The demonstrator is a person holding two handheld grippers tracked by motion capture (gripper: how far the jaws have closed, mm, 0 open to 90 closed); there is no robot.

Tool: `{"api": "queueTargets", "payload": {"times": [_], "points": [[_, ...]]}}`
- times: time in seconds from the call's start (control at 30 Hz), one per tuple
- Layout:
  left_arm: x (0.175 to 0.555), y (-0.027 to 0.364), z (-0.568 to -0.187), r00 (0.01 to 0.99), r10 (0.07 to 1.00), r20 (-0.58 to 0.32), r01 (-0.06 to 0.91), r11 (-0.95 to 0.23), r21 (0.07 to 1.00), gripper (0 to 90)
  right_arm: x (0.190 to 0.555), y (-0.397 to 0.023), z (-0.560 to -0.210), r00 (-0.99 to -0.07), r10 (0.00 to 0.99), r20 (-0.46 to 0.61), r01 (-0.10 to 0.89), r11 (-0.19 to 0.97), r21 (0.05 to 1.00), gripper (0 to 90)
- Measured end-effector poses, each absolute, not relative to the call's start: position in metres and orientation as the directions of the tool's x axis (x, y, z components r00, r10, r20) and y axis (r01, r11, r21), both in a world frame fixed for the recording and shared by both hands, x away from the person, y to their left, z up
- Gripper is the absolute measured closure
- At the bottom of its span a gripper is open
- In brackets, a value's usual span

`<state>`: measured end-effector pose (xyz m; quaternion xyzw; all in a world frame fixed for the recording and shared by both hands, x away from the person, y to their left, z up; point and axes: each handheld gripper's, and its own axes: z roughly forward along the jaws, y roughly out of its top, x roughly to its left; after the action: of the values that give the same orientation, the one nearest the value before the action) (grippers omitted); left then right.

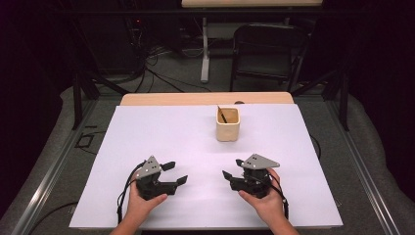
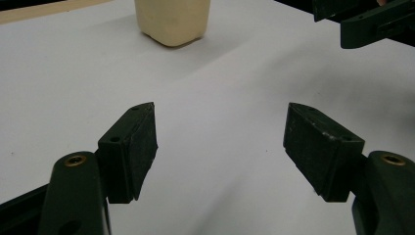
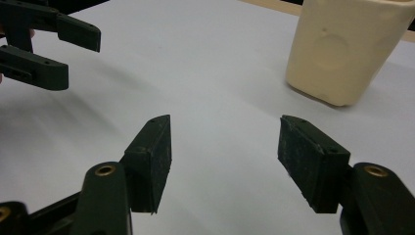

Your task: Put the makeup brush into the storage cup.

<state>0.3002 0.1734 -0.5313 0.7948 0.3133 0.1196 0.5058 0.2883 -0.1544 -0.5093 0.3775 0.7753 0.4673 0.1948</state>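
White sheet (image 1: 161, 137) covers the table, with a strip of bare wood showing along its far edge. Cream cup (image 1: 228, 124) stands upright on the sheet, far of centre and a little to the right. A thin dark stick (image 1: 221, 115) leans inside it against the left wall; what it is cannot be told.

Left gripper (image 1: 175, 173) is held in the person's left hand (image 1: 145, 201) at the near left of the sheet, jaws pointing right and slightly far. Its jaws stand wide apart with nothing between them; in the left gripper view (image 2: 221, 147) only bare sheet lies in the gap, and the cup (image 2: 172, 20) sits far ahead, left of the jaw line.

Right gripper (image 1: 233, 169) is held in the right hand (image 1: 264, 200) at the near right, jaws pointing left toward the other gripper. Its jaws are likewise released and wide, gripping nothing; in the right gripper view (image 3: 224, 156) the gap shows bare sheet, and the cup (image 3: 348, 49) stands ahead to the right of the jaws.

Both grippers sit low over the sheet, facing each other and well apart. The cup is well apart from both, beyond the gap between them and nearer the right one. A grey three-cornered plate tops each gripper. A cable trails near from each toward the table edge.

Beyond the table a dark folding chair (image 1: 266, 51) stands on the grey floor.
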Motion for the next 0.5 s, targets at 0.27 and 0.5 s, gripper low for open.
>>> {"api": "queueTargets", "payload": {"times": [0.27,0.5], "points": [[0.3,0.174,-0.531,0.775,0.619,-0.127,0.378,-0.292,0.879,28.6,0.288,-0.153,-0.518,-0.65,0.759,0.044,0.395,0.288,0.872,37.1],[0.3,0.174,-0.531,0.775,0.619,-0.126,0.376,-0.292,0.879,28.6,0.288,-0.154,-0.528,-0.651,0.758,0.045,0.4,0.292,0.869,37.1]]}}
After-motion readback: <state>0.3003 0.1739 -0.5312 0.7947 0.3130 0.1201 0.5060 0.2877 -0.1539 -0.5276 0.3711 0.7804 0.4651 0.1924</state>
